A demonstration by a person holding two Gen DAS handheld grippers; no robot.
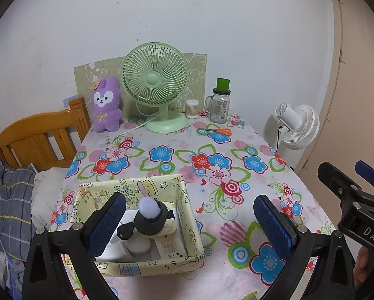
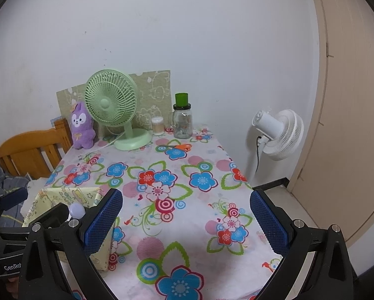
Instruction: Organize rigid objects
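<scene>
Currently, left gripper [image 1: 188,221] spread wide, empty | right gripper [image 2: 185,218] likewise released | box [image 1: 187,197] just ahead of left fingers, holding bottles [image 1: 149,215] (hard, light, probably slick) | scissors [image 1: 218,131] far ahead: stiff, thin, pinch at handles.

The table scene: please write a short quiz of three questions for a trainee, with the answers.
1. True or false: the orange-handled scissors lie inside the yellow box.
2. What stands between the green fan and the glass jar? A) cotton swab container B) purple plush C) white fan
3. Fill in: both the left gripper and the right gripper are ____.

Key: 1. False, they lie on the tablecloth before the jar. 2. A, the cotton swab container. 3. Open, holding nothing.
</scene>
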